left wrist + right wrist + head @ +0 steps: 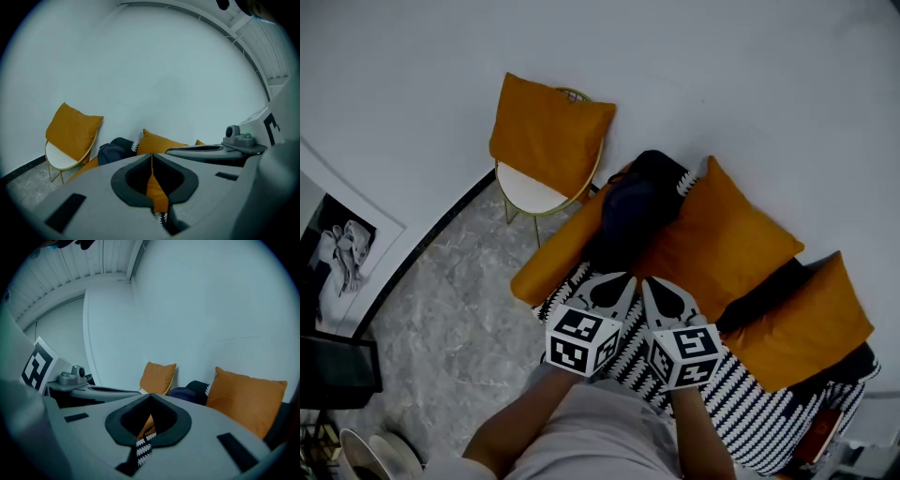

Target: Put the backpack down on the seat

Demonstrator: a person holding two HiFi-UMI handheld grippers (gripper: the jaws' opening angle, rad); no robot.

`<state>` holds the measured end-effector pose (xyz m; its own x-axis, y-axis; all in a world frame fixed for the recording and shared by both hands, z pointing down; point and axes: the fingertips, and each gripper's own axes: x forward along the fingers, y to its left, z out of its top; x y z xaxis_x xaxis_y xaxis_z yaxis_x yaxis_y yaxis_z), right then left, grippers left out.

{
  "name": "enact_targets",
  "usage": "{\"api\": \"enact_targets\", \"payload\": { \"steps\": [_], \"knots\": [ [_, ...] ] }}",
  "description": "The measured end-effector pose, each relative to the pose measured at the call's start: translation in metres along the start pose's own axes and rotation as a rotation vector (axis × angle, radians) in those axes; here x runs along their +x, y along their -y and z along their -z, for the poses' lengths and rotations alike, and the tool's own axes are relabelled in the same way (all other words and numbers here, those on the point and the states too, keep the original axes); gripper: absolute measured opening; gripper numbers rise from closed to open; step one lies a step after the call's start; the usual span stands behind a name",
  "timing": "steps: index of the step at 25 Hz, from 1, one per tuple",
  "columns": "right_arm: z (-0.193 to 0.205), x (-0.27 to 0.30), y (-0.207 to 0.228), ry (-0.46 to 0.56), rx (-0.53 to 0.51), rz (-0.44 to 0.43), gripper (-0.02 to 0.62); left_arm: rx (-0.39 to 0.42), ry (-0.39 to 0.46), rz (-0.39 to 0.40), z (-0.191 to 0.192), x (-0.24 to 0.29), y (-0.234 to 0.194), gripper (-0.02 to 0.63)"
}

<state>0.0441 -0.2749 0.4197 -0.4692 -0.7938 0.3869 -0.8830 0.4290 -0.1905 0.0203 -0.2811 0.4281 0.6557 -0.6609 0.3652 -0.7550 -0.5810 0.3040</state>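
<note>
— Where's the backpack (630, 208)?
— Mid-frame on the sofa (769, 412), against an orange cushion (717, 239). My left gripper (617, 279) and right gripper (659, 284) hover just below it, both clenched empty. Chair (530, 187) upper left.

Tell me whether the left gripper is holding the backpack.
No: the left gripper has its jaws together with nothing between them, and the backpack lies well ahead of it.

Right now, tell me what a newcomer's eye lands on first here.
The bright orange cushions along the zigzag black-and-white sofa stand out first. A dark backpack rests on the sofa at the end nearest the chair, which holds a matching orange pillow.
</note>
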Motion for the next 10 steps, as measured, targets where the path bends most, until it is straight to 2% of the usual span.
{"api": "enact_targets", "payload": {
  "steps": [10],
  "knots": [
    [0.0009, 0.0017, 0.0011, -0.001, 0.007, -0.004, 0.002, 0.002, -0.012, -0.002, 0.0023, 0.0022, -0.0010, 0.015]
  ]
}}
